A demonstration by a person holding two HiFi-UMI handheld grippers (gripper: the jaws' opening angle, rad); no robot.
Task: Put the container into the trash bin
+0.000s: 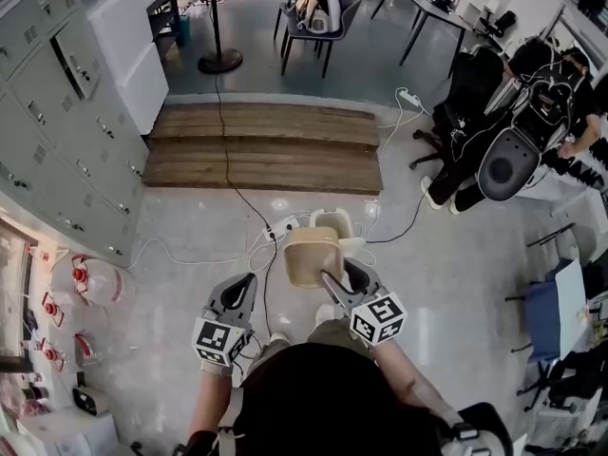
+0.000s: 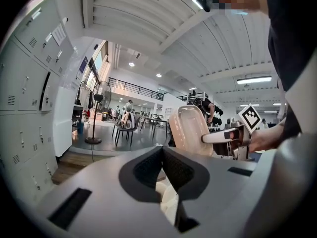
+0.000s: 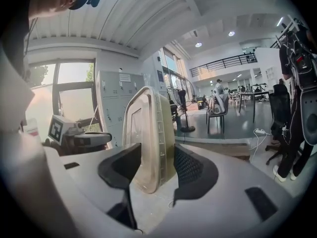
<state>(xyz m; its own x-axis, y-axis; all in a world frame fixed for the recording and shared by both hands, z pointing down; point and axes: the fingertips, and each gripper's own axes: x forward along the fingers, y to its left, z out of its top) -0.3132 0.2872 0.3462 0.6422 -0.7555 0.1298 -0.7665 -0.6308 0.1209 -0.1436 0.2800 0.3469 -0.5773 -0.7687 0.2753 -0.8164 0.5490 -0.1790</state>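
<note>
My right jaws pinch the container by its wall: a pale beige, see-through tub with rounded corners and a ribbed rim, held on edge in the air at frame centre. My left jaws are pressed together on nothing, lower left of it. Below lies a glossy grey floor. A wooden platform runs across the upper middle, and grey lockers line the left edge. Just above the container sits a pale open bin with a power strip beside it, and a black cable trails across the planks.
</note>
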